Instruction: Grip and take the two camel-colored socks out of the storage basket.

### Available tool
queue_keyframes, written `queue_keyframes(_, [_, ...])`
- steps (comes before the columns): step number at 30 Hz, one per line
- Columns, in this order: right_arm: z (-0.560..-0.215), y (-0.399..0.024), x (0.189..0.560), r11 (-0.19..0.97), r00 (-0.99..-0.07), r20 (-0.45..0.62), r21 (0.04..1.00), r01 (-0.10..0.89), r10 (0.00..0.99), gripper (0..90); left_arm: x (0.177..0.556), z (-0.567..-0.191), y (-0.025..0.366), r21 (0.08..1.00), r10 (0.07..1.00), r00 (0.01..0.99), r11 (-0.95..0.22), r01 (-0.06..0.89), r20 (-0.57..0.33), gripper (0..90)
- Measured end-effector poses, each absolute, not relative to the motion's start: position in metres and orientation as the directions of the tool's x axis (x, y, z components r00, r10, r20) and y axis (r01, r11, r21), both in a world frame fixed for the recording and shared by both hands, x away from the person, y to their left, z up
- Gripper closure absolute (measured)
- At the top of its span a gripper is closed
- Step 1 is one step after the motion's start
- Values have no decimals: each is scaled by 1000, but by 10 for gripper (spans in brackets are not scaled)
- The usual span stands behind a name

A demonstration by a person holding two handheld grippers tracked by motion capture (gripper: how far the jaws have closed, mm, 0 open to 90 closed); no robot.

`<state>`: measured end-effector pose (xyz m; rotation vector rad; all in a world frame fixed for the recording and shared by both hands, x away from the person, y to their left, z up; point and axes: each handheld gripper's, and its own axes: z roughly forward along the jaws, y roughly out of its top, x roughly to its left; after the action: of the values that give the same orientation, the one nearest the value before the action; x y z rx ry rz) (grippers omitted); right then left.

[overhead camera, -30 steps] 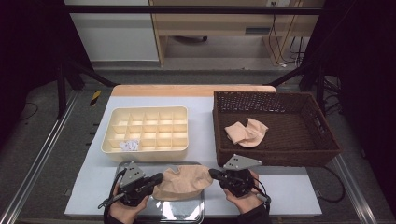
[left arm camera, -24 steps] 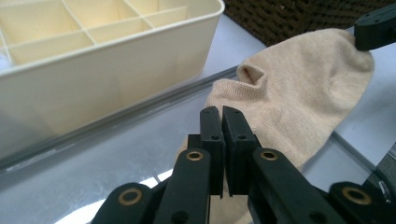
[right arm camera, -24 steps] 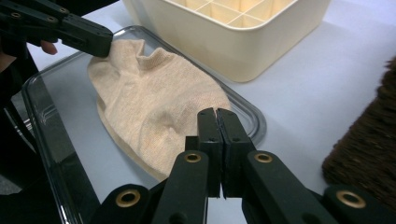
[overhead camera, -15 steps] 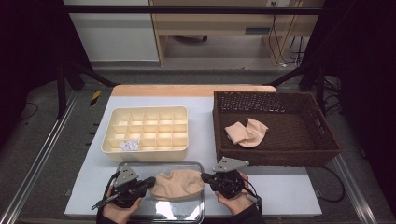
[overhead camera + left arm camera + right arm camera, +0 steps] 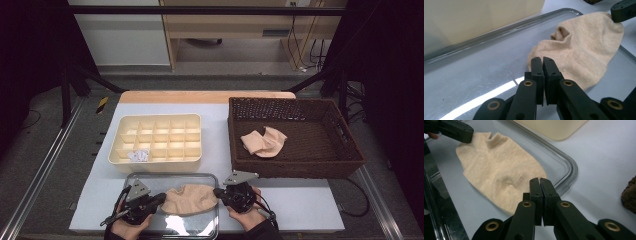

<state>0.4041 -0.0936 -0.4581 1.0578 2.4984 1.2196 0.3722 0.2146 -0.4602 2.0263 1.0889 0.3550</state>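
A beige sock (image 5: pixel 192 199) lies stretched across a clear tray (image 5: pixel 170 176) at the table's near edge. My left gripper (image 5: pixel 161 199) is shut on its left end, the jaw tips (image 5: pixel 542 60) pinching the edge of the knit (image 5: pixel 584 45). At the other end my right gripper (image 5: pixel 217 192) is shut on the fabric, which puckers at its tips (image 5: pixel 540 181). In the left gripper view the right gripper (image 5: pixel 624 11) sits at the far end of the sock. The right gripper view has the left gripper (image 5: pixel 454 130) on the sock (image 5: pixel 499 167) by the cuff.
A cream divided box (image 5: pixel 155 137) stands behind the tray, with a small white item (image 5: pixel 138 155) in one front compartment. To the right is a dark wicker basket (image 5: pixel 300 167) with another beige sock (image 5: pixel 264 142) in it. The tray's raised rim (image 5: pixel 569 167) runs near my right jaws.
Both hands have sunk and drawn toward the near edge, bringing the sock down from above the tray onto it. Both jaws have stayed shut on it.
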Motion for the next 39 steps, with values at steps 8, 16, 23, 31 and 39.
queue_keyframes(8, [-461,-95,402,389,-720,149,758,524,678,780,372,-461,218,777,818,567,-295,557,-95,707])
queue_keyframes(16, [-472,-92,401,360,-697,182,750,554,694,703,368,-470,219,763,821,566,-315,564,-78,643])
queue_keyframes(23, [-479,-84,396,395,-702,135,745,537,699,719,364,-473,214,755,822,566,-326,569,-71,689])
queue_keyframes(31, [-477,-85,394,369,-684,173,736,568,708,870,364,-474,207,746,824,561,-327,581,-75,842])
queue_keyframes(39, [-471,-96,399,346,-665,177,742,574,725,879,369,-469,205,774,828,559,-325,544,-45,867])
